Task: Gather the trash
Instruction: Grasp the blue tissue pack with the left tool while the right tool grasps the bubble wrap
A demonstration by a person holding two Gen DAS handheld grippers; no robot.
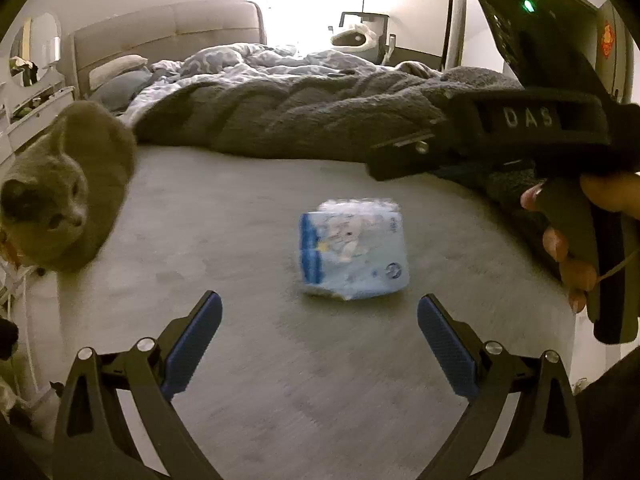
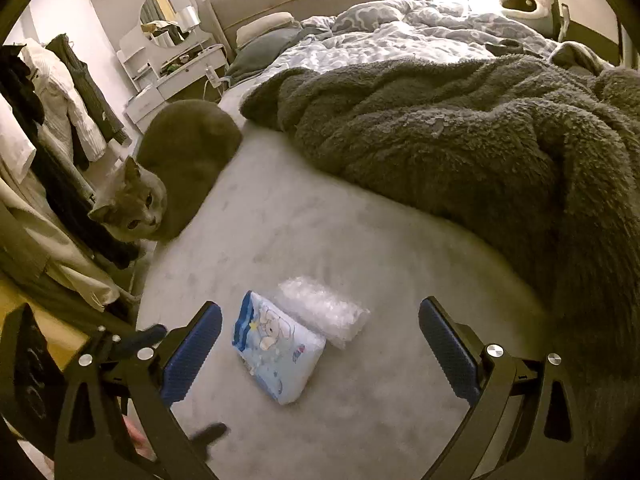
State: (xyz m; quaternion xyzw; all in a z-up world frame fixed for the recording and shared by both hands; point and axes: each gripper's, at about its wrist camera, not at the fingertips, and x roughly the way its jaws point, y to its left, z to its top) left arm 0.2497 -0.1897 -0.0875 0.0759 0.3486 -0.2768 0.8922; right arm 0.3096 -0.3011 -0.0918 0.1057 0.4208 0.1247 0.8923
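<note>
Blue-and-white tissue pack (image 2: 278, 354), 1 piece, lay on the bed (image 2: 304, 240) touching 1 clear bubble wrap (image 2: 324, 312). 1 grey cat (image 2: 176, 172) sat near. Both hand-held grippers, left (image 1: 319, 314) and right (image 2: 320, 316), were spread, holding nothing.

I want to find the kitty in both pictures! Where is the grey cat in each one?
Left wrist view: the grey cat sits at the far left edge, on the side of the bed.
Right wrist view: the cat is left of centre, in the upper half, looking toward the camera.
Shared landmark: the blue and white packet lying on the bed in front of both grippers.
</note>
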